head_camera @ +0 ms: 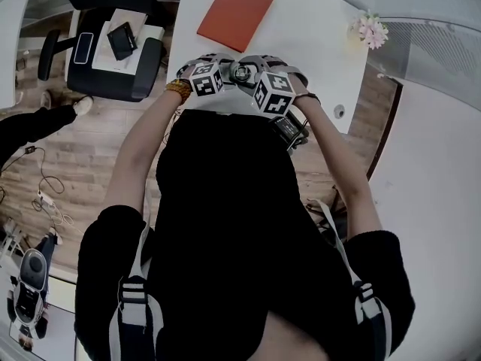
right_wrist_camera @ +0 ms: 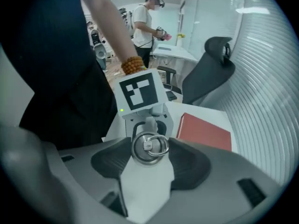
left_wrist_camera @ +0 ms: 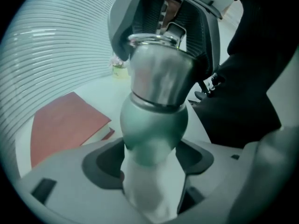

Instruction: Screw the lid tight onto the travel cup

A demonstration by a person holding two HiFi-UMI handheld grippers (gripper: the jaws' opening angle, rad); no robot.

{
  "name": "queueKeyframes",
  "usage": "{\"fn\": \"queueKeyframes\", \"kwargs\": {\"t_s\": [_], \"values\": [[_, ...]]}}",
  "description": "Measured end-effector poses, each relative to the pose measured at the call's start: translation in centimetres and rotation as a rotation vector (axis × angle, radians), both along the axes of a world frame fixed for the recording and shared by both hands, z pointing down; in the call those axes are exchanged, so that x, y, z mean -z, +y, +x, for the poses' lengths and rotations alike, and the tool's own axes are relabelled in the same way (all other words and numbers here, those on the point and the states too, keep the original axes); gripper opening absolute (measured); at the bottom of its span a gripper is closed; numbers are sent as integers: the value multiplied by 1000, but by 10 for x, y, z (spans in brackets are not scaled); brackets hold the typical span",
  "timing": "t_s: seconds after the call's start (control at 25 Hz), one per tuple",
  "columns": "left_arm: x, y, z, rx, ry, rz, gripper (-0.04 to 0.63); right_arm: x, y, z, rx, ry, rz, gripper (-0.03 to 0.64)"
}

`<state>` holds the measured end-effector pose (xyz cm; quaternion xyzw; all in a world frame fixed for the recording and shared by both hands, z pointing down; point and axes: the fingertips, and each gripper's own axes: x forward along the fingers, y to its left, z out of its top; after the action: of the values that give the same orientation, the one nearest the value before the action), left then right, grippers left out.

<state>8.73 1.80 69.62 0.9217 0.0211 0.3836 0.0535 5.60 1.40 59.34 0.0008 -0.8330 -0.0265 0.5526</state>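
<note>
The left hand-held gripper (left_wrist_camera: pixel 152 157) was clamped wide around the green body of the cup (left_wrist_camera: pixel 154 125), at the near edge of the white surface (head_camera: pixel 316 36). The right hand-held gripper (right_wrist_camera: pixel 150 158) pointed down at it, jaws closed on the steel lid (left_wrist_camera: pixel 161 73). 1 red book (head_camera: pixel 235 12) lay farther back.

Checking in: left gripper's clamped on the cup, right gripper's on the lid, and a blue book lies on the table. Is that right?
Not quite. The book is red, not blue; the left gripper view shows it lying on the table. The rest stands: the left gripper clamps the cup and the right gripper is on the lid.
</note>
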Motion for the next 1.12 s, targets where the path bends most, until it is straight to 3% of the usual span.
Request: {"fn": "queueKeyframes", "kwargs": {"t_s": [0.12, 0.2, 0.24, 0.32, 0.44, 0.56, 0.64, 0.76, 1.12], "values": [[0, 1, 0, -2, -2, -6, 347, -2, 3, 3, 137, 31, 64, 261], [1, 0, 1, 21, 5, -5, 347, -3, 4, 7, 111, 28, 69, 272], [1, 0, 1, 40, 11, -4, 347, 0, 4, 6, 30, -4, 40, 292], [2, 0, 1, 94, 24, -4, 347, 11, -1, 3, -234, -99, -36, 311], [2, 0, 0, 197, 41, -5, 345, 16, -13, 7, -602, -159, -59, 310], [2, 0, 0, 301, 49, -5, 345, 13, -15, 4, -742, -167, -47, 307], [2, 0, -1, 349, 52, -5, 345, 10, -13, -2, -724, -148, -28, 300], [1, 0, 0, 361, 50, -7, 344, 4, -12, -2, -610, -93, 29, 252], [-1, 2, -2, 230, 14, -19, 345, -7, 1, -3, -93, 8, 84, 253]]}}
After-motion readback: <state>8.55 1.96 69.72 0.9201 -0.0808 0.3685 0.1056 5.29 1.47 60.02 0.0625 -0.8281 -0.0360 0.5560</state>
